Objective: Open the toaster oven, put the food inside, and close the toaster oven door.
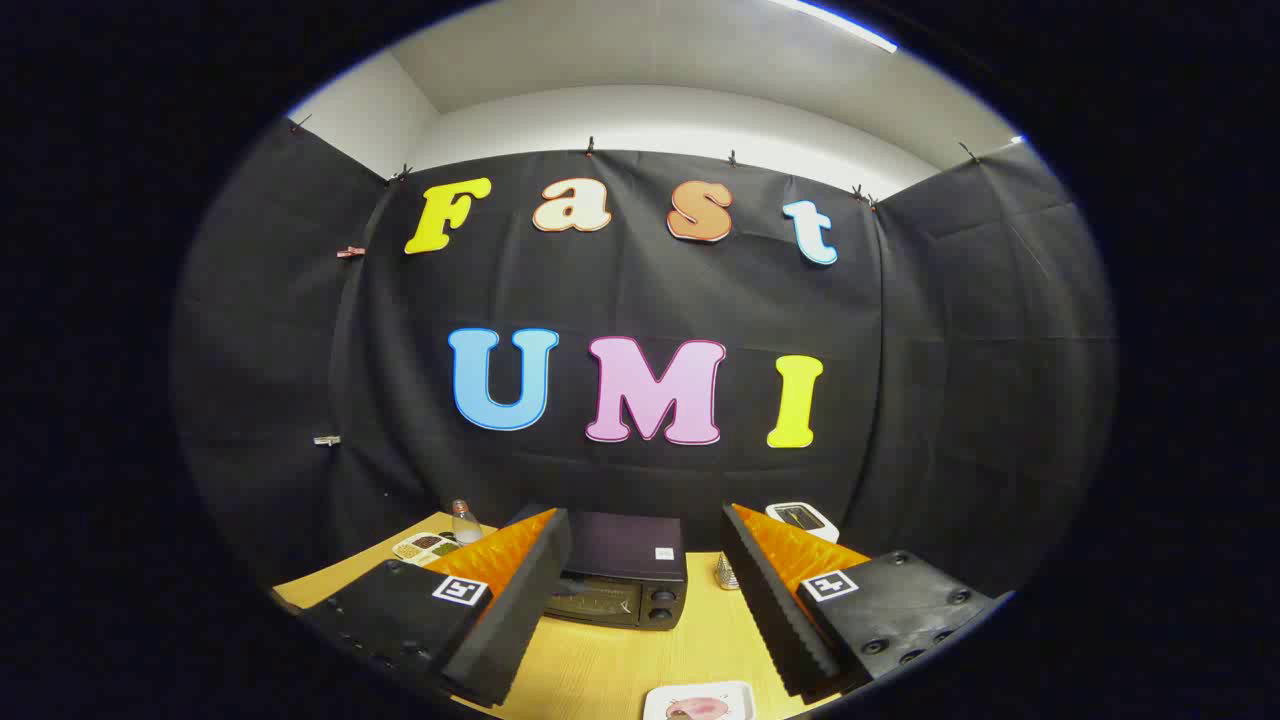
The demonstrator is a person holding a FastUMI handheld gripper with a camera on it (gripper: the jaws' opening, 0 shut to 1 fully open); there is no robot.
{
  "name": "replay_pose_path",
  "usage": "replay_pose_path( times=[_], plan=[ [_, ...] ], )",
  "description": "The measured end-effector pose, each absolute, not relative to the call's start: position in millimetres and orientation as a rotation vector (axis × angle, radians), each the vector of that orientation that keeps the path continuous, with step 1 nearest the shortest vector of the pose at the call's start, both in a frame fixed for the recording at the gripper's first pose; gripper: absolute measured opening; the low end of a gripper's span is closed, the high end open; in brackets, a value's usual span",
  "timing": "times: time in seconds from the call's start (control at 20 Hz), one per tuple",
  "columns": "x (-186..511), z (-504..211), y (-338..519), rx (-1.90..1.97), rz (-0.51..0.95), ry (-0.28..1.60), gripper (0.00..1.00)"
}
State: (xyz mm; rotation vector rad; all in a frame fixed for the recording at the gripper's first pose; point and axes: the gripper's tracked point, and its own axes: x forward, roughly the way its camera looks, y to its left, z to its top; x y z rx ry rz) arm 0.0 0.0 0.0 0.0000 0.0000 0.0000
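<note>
Two fingers of your claw (pixel 640 600) gape wide, gripping nothing, framing the closed black toaster oven (pixel 622 580) on the wooden desk (pixel 620 665).

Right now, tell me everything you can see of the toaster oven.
The toaster oven is a dark, boxy countertop unit standing upright on the light wooden table, beyond the fingers of the open gripper and seen in the gap between them. Its flat top carries a small pale sticker. The front has a dark glass door, shut, with two round knobs stacked at its right. One finger hides its left end. Nothing touches it but the table; a small metallic object stands just to its right.
</note>
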Motion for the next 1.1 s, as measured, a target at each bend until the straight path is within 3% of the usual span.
replay_pose_path(
  times=[1.1],
  plan=[
    [22.7, -20.6, 2.9, 0.027, -0.012, 0.045, 0.98]
  ],
)
